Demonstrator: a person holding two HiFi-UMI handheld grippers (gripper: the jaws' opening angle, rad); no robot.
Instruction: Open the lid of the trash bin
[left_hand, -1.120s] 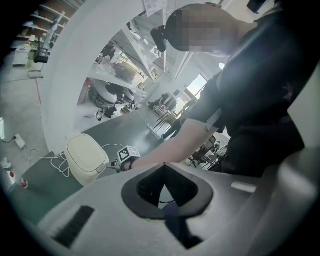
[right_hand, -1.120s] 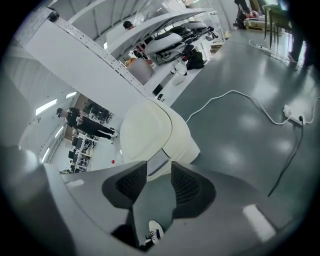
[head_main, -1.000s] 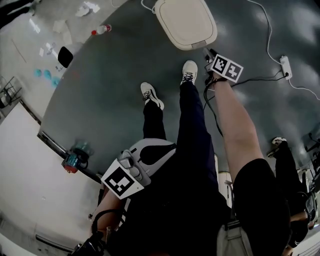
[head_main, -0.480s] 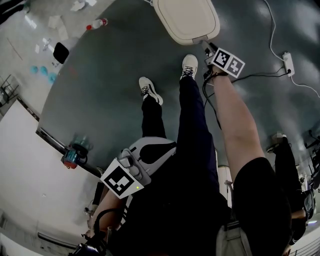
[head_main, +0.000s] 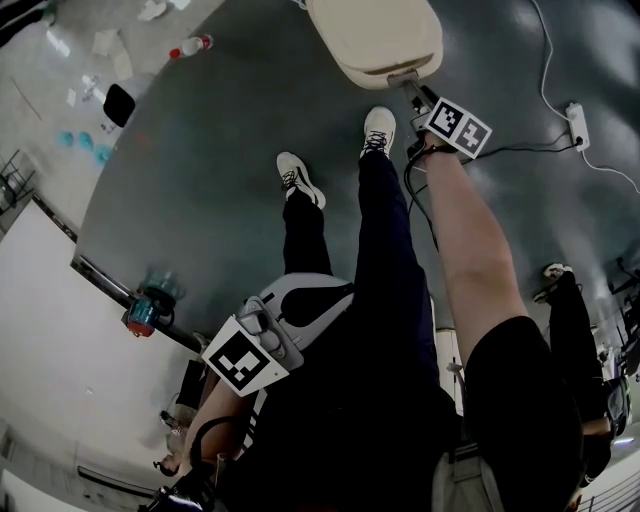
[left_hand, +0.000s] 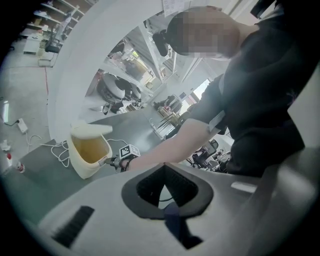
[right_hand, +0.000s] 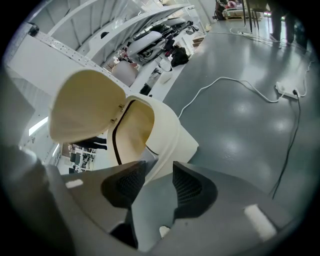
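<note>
The cream trash bin (head_main: 375, 40) stands on the grey floor at the top of the head view, its lid (right_hand: 85, 112) swung up and the inside (right_hand: 137, 127) showing. My right gripper (head_main: 412, 92) sits at the bin's near rim. Its jaws have just been opening and now stand open, with the bin's front wall (right_hand: 167, 142) showing between the pads untouched. From the left gripper view the bin (left_hand: 90, 157) and right gripper (left_hand: 107, 161) lie far off. My left gripper (head_main: 300, 300) hangs by the person's hip, shut on nothing (left_hand: 164, 169).
The person's two white shoes (head_main: 378, 130) (head_main: 300, 178) stand just in front of the bin. A power strip (head_main: 575, 125) with white cables lies to the right. A bottle (head_main: 190, 47) and scattered litter lie at the top left. A second person (head_main: 570, 330) stands at the right edge.
The bin's lid, flat and closed before, has tipped up and now stands open. The right gripper stays at the bin's front rim. The left gripper has barely moved.
</note>
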